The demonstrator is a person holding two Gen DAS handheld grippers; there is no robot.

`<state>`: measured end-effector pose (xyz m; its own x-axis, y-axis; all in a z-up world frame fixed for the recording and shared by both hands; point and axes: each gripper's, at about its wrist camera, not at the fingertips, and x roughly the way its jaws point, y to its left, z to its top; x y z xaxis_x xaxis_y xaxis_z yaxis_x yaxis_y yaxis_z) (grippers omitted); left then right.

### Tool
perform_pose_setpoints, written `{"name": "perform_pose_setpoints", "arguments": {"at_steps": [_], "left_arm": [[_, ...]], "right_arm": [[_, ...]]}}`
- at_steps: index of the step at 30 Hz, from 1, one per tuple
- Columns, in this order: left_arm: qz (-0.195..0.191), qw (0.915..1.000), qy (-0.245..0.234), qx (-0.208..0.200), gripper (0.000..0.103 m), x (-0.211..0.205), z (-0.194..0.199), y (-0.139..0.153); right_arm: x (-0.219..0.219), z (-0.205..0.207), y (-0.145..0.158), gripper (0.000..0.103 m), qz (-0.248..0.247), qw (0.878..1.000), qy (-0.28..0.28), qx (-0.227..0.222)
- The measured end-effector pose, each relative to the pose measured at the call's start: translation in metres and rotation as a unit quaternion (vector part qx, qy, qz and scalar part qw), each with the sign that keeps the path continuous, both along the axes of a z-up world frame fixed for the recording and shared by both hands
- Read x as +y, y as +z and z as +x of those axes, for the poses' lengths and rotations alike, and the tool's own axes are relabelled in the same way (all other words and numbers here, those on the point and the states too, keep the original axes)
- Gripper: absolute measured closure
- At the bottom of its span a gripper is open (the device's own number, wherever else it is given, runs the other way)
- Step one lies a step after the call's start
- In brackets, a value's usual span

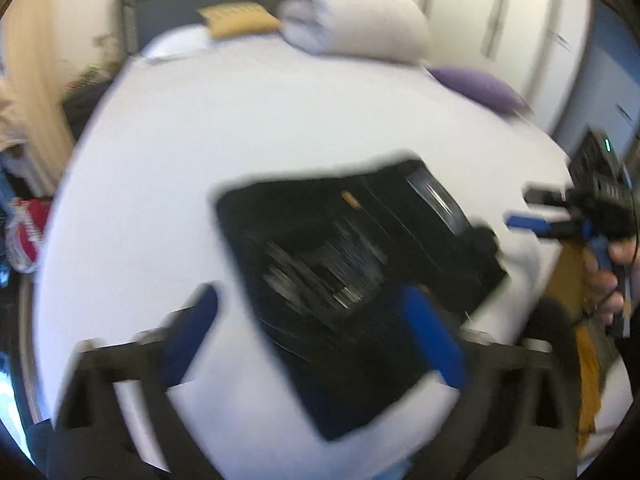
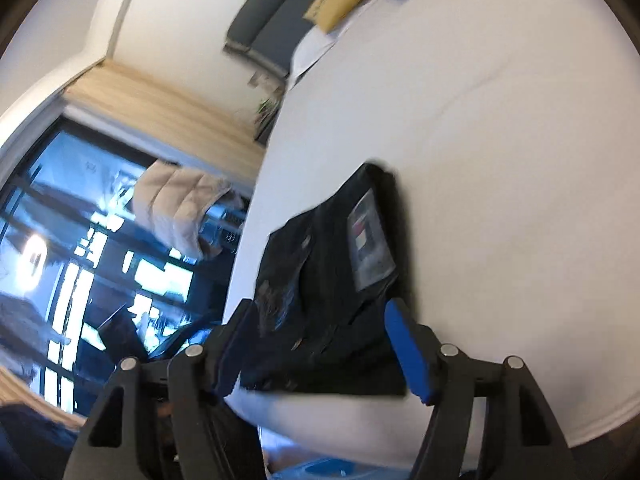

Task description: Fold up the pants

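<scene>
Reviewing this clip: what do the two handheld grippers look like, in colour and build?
Both share one design. The left gripper and right gripper have black angular linkage arms with silver pivot pins and blue finger pads. Seen from the left wrist, the right gripper has a blue handle, a black body and a small green light.

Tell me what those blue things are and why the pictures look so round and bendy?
Those blue things are fingers of two grabbing tools that a person holds, one in each hand. Each tool carries a small camera with a very wide lens, which bends the picture. One picture looks along the left gripper, the other along the right gripper. On the white bed lie dark pants, folded into a flat bundle. Both tools are open and hold nothing. A rolled duvet lies at the bed's far end.
</scene>
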<state>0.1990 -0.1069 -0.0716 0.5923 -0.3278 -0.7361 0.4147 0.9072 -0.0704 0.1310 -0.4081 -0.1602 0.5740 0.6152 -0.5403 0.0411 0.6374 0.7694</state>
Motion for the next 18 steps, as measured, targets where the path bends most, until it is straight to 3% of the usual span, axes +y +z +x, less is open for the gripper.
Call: {"name": "perform_pose_setpoints", "arguments": {"at_steps": [2,5,8,14,18], "left_arm": [[0.003,0.9998,0.014,0.011,0.002,0.007,0.014,-0.001],[-0.014,0.9965,0.041,0.071,0.003,0.021,0.041,-0.023],[-0.031,0.9878,0.055,0.142,0.003,0.027,0.061,-0.049],[-0.035,0.9803,0.041,0.19,0.003,0.013,0.08,-0.072],[-0.038,0.9775,0.023,0.206,0.005,-0.001,0.086,-0.079]], "right_arm": [[-0.003,0.017,-0.008,0.032,0.002,1.0,0.005,0.011],[-0.006,0.037,-0.026,0.032,0.016,0.999,0.013,0.041],[-0.001,0.056,-0.043,0.032,0.016,0.997,0.034,0.064],[0.01,0.077,-0.052,0.031,0.008,0.994,0.063,0.086],[0.021,0.083,-0.049,0.024,-0.014,0.992,0.084,0.09]]}}
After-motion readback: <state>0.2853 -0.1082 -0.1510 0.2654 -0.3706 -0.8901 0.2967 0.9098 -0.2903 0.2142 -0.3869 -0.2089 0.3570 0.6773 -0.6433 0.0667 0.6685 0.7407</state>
